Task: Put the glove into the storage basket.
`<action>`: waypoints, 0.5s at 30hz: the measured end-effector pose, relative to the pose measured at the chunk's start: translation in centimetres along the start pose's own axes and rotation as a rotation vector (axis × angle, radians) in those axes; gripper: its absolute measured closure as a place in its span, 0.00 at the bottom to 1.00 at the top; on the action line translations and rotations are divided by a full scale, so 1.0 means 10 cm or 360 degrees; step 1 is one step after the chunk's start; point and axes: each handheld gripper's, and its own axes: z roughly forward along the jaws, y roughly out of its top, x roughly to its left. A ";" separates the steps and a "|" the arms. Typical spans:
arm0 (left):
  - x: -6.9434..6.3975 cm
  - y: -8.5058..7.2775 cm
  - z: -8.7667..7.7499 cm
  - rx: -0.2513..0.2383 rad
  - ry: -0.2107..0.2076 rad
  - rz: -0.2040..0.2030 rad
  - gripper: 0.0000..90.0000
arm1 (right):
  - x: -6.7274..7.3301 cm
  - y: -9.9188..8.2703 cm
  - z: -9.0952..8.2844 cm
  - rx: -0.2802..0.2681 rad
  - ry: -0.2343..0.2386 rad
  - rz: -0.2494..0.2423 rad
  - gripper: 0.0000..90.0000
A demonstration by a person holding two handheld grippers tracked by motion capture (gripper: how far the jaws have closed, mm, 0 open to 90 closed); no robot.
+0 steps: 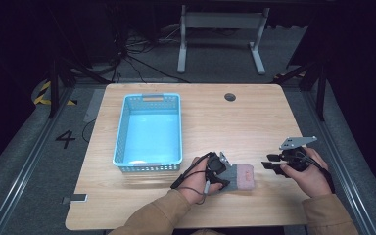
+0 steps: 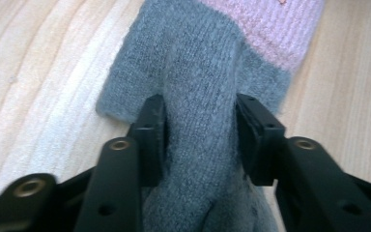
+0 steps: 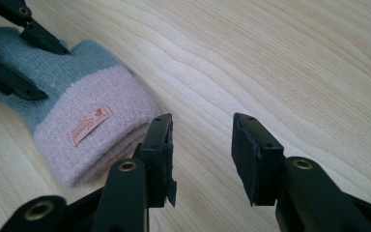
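The left gripper (image 2: 200, 140) pinches a raised fold of the grey-and-pink knitted glove (image 2: 207, 63) lying on the wooden surface (image 1: 254, 122), right gripper (image 3: 200, 145) open beside its cuff; next, probably lifting it toward the blue plastic basket (image 1: 149, 128)

Bare table (image 1: 235, 127) lies open right of the blue basket (image 1: 149, 129), the one obstacle.

The high view looks forward and down over the whole table (image 1: 254, 122). Both gripper views sit close above its wood, sharing the glove (image 2: 198, 72) (image 3: 77, 111) lying there.
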 end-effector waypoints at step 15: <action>-0.01 -0.03 -0.03 -0.0034 -0.0032 -0.0007 0.76 | -0.03 -0.02 -0.01 -0.0003 0.0000 0.0017 0.67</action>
